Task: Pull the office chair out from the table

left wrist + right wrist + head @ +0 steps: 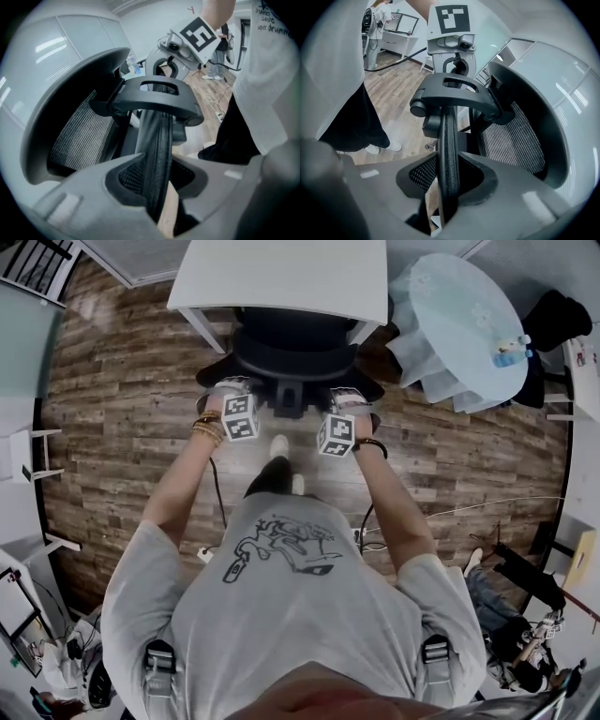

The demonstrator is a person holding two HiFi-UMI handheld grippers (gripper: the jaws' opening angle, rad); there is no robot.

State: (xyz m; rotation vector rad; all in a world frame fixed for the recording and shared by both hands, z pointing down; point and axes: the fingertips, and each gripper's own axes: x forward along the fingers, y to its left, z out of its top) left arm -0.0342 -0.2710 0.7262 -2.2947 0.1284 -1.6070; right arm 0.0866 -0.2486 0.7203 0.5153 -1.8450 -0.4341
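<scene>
Left gripper [157,161] and right gripper [449,161] opening around the chair rim [449,136] — seemingly loose — a pull would slip.

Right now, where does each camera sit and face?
Head view: head-mounted, steeply down at chair and table; arms, shirt show.
Left gripper view: on left tool, along its opening jaws astride the chair's back; trousers show.
Right gripper view: on right tool, opening jaws astride that back; trousers too.
Shared: each gripper view sees the other tool.

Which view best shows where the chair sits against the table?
Head view: from above, the chair is tucked partly under the white table. Both gripper views show only its back's rim, close up.
</scene>
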